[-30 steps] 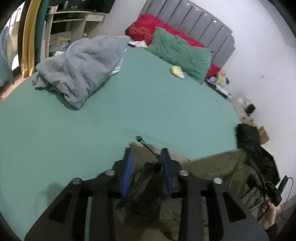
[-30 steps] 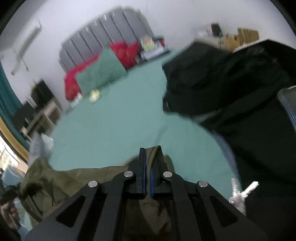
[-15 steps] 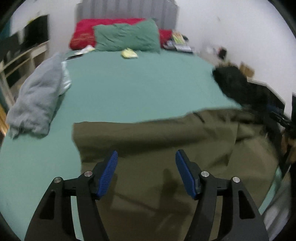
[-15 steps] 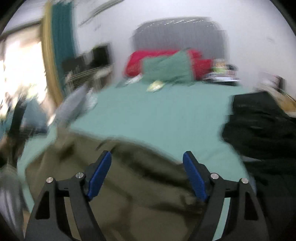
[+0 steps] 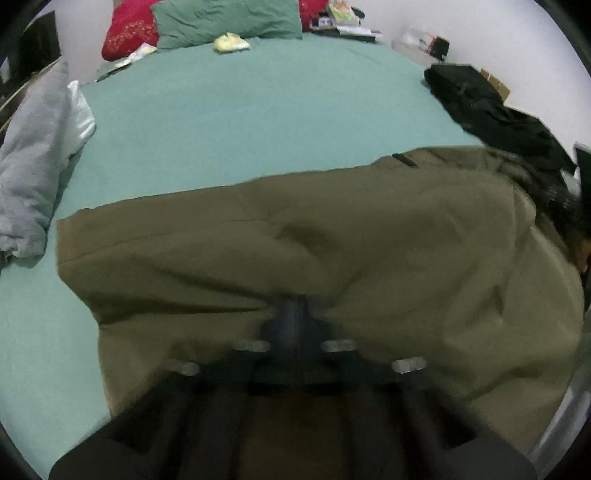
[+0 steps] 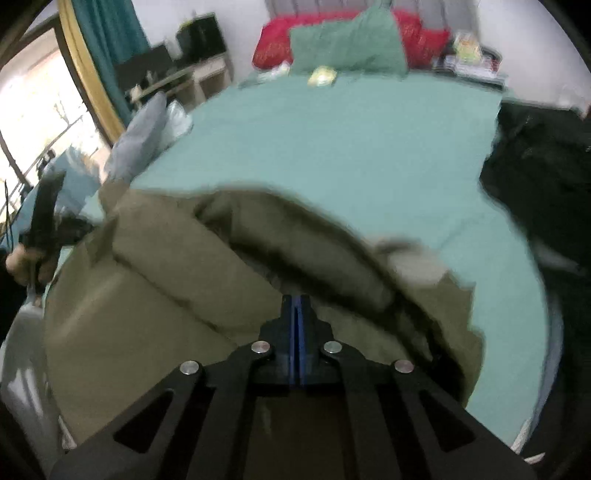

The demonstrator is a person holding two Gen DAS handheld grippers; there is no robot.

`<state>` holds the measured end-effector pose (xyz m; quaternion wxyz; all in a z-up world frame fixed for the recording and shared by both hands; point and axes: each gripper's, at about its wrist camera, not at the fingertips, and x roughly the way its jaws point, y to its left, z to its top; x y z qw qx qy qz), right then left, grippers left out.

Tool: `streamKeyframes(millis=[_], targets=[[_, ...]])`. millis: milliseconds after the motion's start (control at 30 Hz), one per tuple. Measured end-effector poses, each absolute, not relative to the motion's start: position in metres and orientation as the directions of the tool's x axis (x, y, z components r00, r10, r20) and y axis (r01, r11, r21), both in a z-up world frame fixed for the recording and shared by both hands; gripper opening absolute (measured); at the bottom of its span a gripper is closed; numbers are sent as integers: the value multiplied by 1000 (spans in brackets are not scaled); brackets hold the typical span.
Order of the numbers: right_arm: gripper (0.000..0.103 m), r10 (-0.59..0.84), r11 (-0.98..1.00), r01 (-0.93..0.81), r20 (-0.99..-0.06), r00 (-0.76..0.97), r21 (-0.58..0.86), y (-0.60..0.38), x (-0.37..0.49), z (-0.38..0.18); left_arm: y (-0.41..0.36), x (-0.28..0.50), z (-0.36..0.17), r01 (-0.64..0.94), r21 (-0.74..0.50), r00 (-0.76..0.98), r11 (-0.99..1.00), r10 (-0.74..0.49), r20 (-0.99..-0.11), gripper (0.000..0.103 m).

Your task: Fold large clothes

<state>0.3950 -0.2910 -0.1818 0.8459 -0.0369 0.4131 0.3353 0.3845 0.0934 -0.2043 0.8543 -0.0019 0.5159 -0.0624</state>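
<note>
A large olive coat (image 5: 332, 240) lies spread across the near part of the green bed (image 5: 258, 110). My left gripper (image 5: 291, 302) is shut on it, and creases in the cloth run in toward the blurred fingertips. In the right wrist view the same olive coat (image 6: 147, 295) shows a thick rolled fold and some pale lining. My right gripper (image 6: 296, 299) is shut with its blue pads together where that fold meets the tips. At the left edge of that view a hand (image 6: 22, 262) holds the other gripper's black body.
A grey blanket (image 5: 26, 166) is heaped at the bed's left side. A pile of black clothing (image 5: 491, 114) lies on the right edge. A green pillow (image 5: 225, 18), a red pillow (image 5: 129, 29) and a small yellow item (image 5: 231, 42) sit at the head.
Both grippers stood wide open over the coat half a second ago and have now shut on it. The left one has dropped closer to the cloth, and both views have rolled.
</note>
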Motion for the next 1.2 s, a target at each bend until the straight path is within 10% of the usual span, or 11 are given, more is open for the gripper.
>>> streamKeyframes(millis=[200, 400, 500, 567, 900, 1033, 1133, 1200], targets=[[1, 474, 836, -545, -593, 651, 70, -277, 431, -138, 98, 382, -161, 16, -46, 624, 999, -46, -780, 0], [8, 301, 917, -399, -684, 665, 15, -256, 482, -179, 133, 408, -167, -136, -31, 554, 990, 50, -831, 0], [46, 270, 925, -381, -683, 679, -13, -266, 468, -183, 145, 390, -168, -161, -71, 552, 984, 30, -833, 18], [72, 254, 930, -367, -659, 708, -36, -276, 452, -171, 152, 368, -167, -195, -59, 563, 979, 63, -824, 51], [77, 281, 958, -160, -687, 670, 236, -370, 324, -183, 180, 243, -201, -325, -120, 511, 938, 68, -857, 68], [77, 414, 900, -122, -730, 544, 419, -377, 291, -221, 166, 229, -220, -314, -154, 488, 937, 20, -873, 66], [64, 536, 833, -134, -724, 435, 536, -359, 277, -252, 155, 228, -226, -262, -195, 497, 945, -41, -867, 6], [36, 488, 871, -195, -751, 444, 451, -341, 267, -251, 144, 226, -223, -264, -103, 494, 959, 42, -868, 4]])
